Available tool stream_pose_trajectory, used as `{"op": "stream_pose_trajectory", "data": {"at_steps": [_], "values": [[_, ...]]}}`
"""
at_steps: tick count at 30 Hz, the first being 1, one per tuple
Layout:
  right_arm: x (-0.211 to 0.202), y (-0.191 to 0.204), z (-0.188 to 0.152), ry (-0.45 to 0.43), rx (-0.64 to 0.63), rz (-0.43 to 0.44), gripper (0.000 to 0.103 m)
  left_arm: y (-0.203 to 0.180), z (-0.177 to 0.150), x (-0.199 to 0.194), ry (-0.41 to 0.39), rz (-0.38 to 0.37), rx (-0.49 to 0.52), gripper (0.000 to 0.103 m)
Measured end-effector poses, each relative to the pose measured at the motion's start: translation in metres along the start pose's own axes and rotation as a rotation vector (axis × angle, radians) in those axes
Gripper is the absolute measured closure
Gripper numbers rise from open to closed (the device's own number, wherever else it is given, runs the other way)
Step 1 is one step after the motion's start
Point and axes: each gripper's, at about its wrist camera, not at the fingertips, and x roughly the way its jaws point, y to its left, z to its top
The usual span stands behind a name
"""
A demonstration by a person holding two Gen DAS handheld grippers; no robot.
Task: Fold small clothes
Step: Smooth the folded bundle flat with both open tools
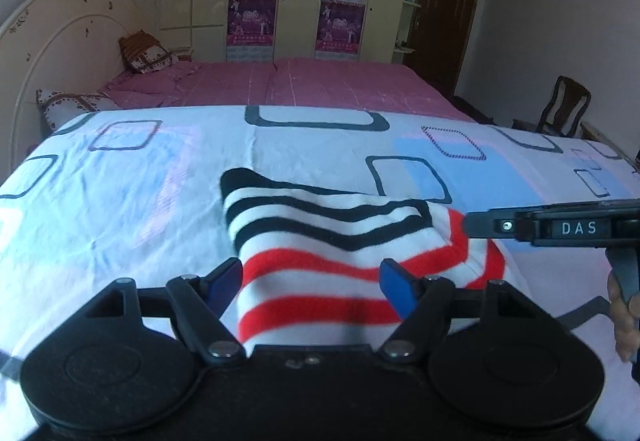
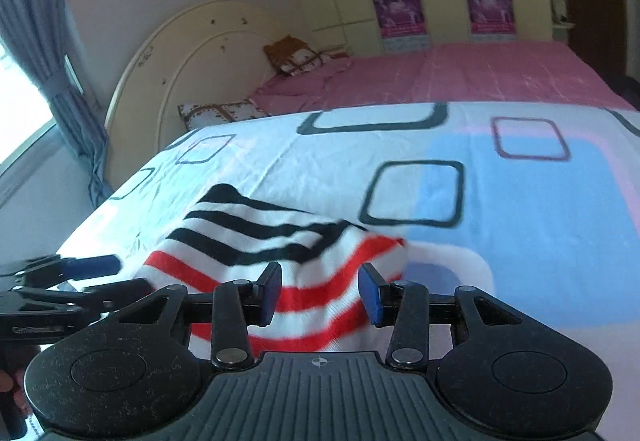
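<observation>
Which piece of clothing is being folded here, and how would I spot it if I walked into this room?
Find the white sheet printed with dark rounded squares, spread in front of the pink bed. On its near side lies the striped garment, between the left gripper and the right gripper. It alone has stripes: black across the far half, red across the near.
</observation>
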Motion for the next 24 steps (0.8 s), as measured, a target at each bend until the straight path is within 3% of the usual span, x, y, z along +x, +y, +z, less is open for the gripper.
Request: {"op": "stream_pose_trajectory", "data": {"at_steps": [5, 7, 10, 14, 19, 24], "values": [[0.03, 0.008, 0.001, 0.019, -0.037, -0.024, 0.06, 0.004, -0.004, 0.033, 0.041, 0.055, -0.001, 0.031], [0.044, 0.005, -0.003, 0.049, -0.051, -0.074, 0.06, 0.014, -0.01, 0.043, 0.084, 0.04, -0.061, 0.03], [0.059, -0.008, -0.01, 0.069, -0.006, -0.083, 0.06, 0.028, -0.015, 0.048, 0.105, 0.003, -0.159, 0.029], [0.06, -0.016, -0.011, 0.061, 0.048, -0.076, 0.06, 0.026, -0.014, 0.039, 0.088, 0.018, -0.158, 0.029], [0.021, -0.004, -0.009, 0.015, 0.015, -0.059, 0.06, 0.013, -0.018, 0.003, 0.035, 0.021, -0.093, 0.032], [-0.026, 0.011, -0.032, -0.009, -0.006, -0.033, 0.06, -0.001, -0.038, -0.036, 0.018, -0.004, -0.034, 0.032]]}}
